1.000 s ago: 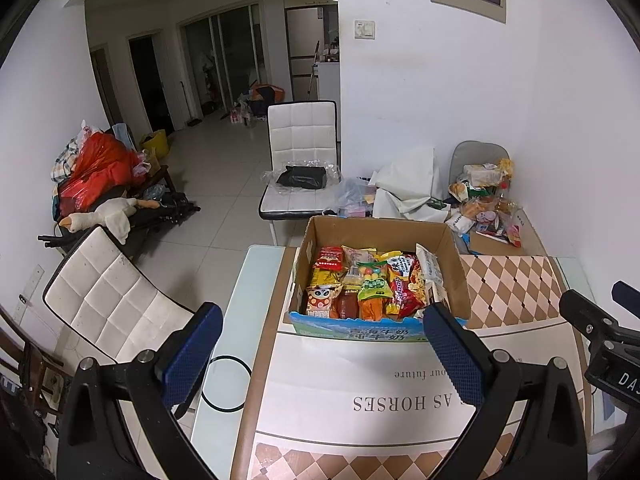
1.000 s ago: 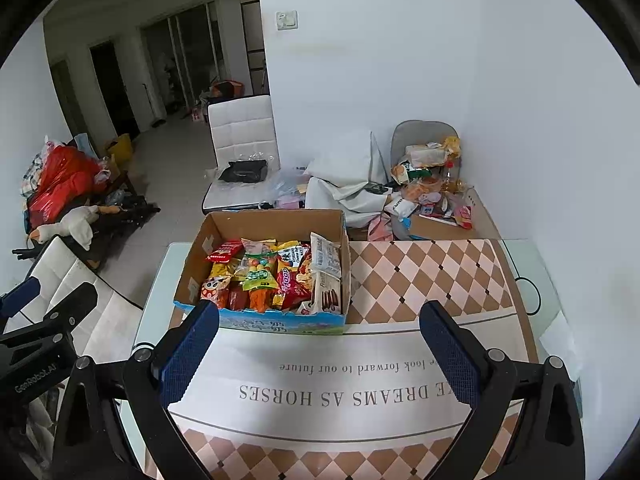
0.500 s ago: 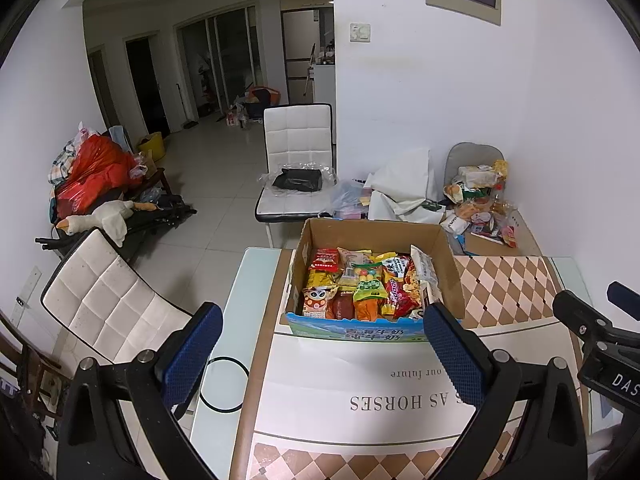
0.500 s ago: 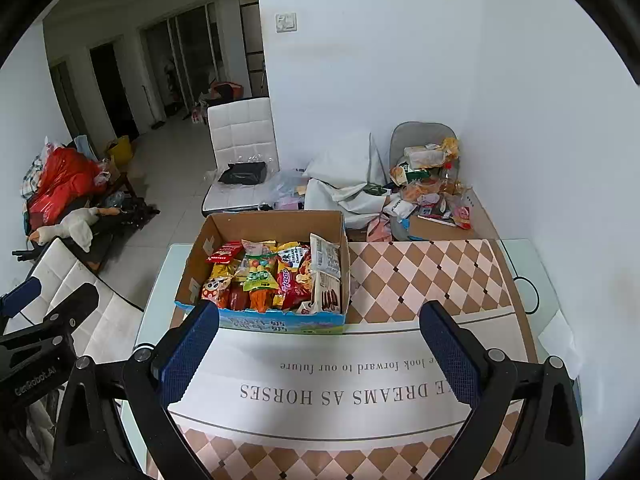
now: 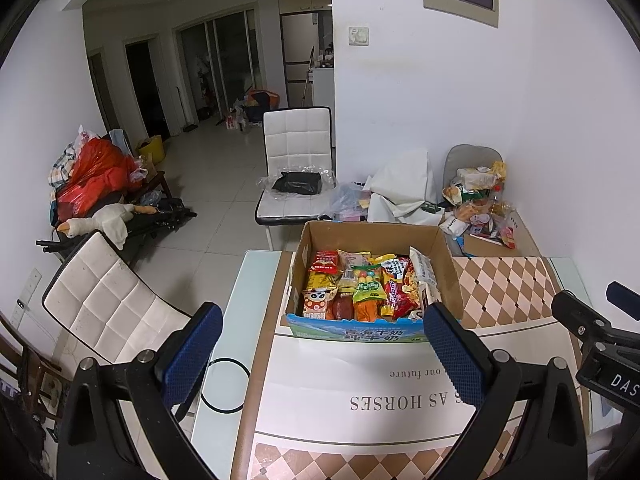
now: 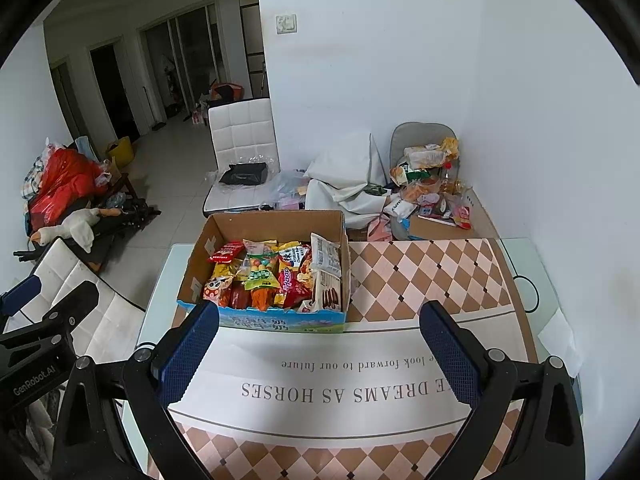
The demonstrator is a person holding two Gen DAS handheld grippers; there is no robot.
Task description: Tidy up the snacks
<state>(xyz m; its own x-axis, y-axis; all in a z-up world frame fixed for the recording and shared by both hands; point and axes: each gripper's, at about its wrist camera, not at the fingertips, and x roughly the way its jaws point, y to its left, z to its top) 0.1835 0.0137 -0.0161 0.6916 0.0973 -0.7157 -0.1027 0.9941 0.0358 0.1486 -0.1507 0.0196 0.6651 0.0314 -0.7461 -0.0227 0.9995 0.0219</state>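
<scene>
Left gripper (image 5: pixel 322 344): raised above the near part of the table (image 5: pixel 224 344), aimed forward and downward at the cardboard box (image 5: pixel 450 276). Fingers spread wide, nothing between them. Right gripper (image 6: pixel 320 342): same pose — jaws fully apart, empty, clear of the tablecloth (image 6: pixel 420 276) below. The box stands on the far left part of the tablecloth and is filled with snack packets (image 6: pixel 276 276), packed upright. A second pile of snacks (image 6: pixel 428 184) lies beyond the table's far edge, by the wall — well apart from both grippers.

Both wrist views look down across the table (image 5: pixel 256 280) from perhaps similar height, sharing the snack box (image 5: pixel 372 236) (image 6: pixel 272 222).
</scene>
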